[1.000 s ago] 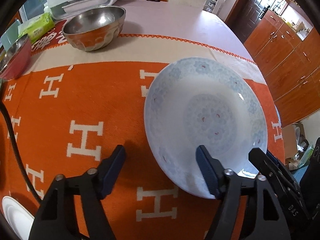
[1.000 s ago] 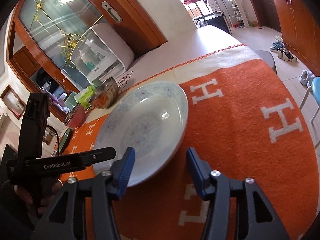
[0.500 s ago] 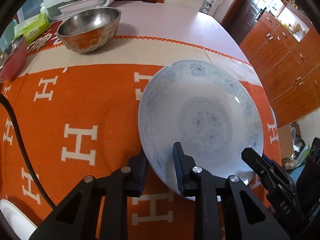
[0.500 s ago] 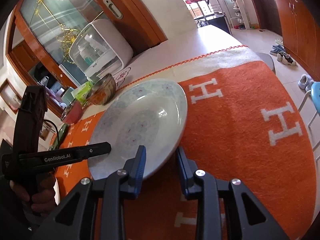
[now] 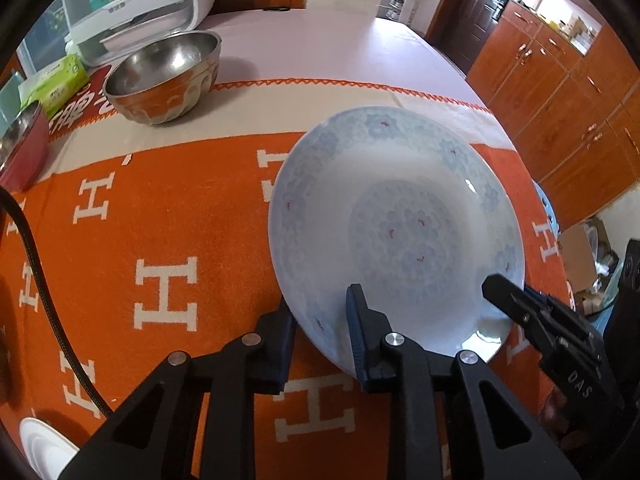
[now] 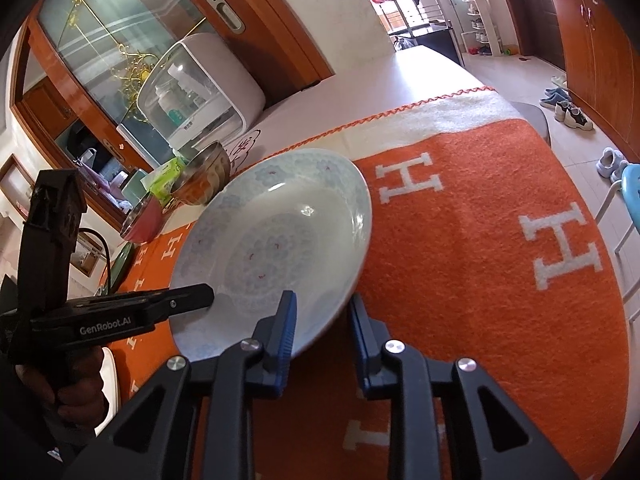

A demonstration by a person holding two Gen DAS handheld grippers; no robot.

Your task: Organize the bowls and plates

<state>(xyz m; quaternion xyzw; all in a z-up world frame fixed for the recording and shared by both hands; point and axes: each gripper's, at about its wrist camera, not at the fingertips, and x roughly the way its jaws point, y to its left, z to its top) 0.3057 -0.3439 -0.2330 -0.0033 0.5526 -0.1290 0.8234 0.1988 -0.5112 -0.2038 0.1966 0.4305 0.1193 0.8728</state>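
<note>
A wide, pale blue patterned plate (image 5: pixel 396 224) is held tilted above the orange cloth. My left gripper (image 5: pixel 320 320) is shut on its near left rim. My right gripper (image 6: pixel 322 316) is shut on the opposite rim; the plate also shows in the right wrist view (image 6: pixel 276 248). A steel bowl (image 5: pixel 164 76) stands at the back left. A red bowl (image 5: pixel 20 152) is at the far left edge. A white plate (image 5: pixel 44 454) lies at the bottom left corner.
The orange cloth with white H letters (image 5: pixel 160 240) covers the table. A white appliance (image 5: pixel 140 8) and a green tissue pack (image 5: pixel 56 84) stand at the back left. A black cable (image 5: pixel 36 264) runs down the left. Wooden cabinets (image 5: pixel 560 92) lie beyond the table's right edge.
Both grippers closed from open onto the plate's rims. The plate has since risen off the cloth and tilted.
</note>
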